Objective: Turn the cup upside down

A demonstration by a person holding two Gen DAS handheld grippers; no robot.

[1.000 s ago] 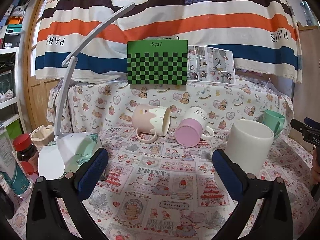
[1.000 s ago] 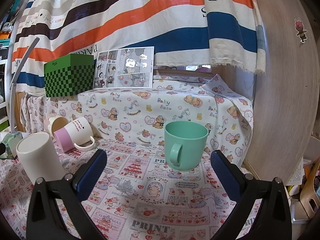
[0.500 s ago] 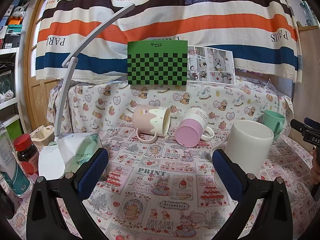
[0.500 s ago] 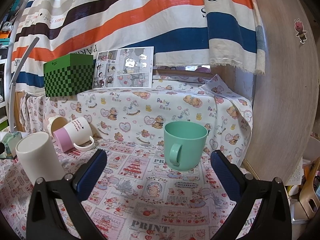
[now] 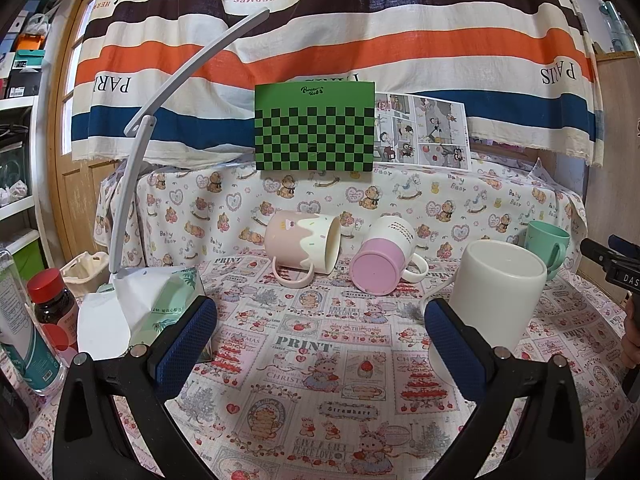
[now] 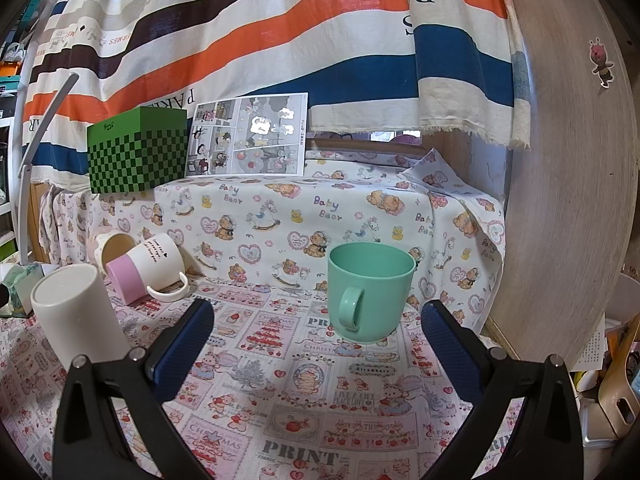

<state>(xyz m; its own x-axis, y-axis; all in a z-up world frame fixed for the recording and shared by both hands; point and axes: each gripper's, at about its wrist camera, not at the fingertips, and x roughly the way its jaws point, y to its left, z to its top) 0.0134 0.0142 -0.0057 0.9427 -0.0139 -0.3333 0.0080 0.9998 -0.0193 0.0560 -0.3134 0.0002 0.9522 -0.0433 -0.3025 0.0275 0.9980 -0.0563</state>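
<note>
A mint green cup (image 6: pixel 370 290) stands upright on the printed cloth, handle toward me, just beyond my open, empty right gripper (image 6: pixel 318 336); it also shows far right in the left wrist view (image 5: pixel 548 242). A white cup (image 5: pixel 494 294) (image 6: pixel 78 312) stands upside down beside the right finger of my open, empty left gripper (image 5: pixel 320 334). A pink-and-cream mug (image 5: pixel 304 246) and a white mug with a pink base (image 5: pixel 386 258) (image 6: pixel 148 268) lie on their sides at the back.
A tissue pack (image 5: pixel 160 312), a white lamp arm (image 5: pixel 132 184), a red-capped bottle (image 5: pixel 54 304) and a clear bottle (image 5: pixel 20 340) stand at the left. A green checkered box (image 5: pixel 316 128) (image 6: pixel 138 154) sits on the raised back shelf. A wooden panel (image 6: pixel 568 184) bounds the right side.
Both views have shifted only very slightly; the cups have not moved and both grippers stay open.
</note>
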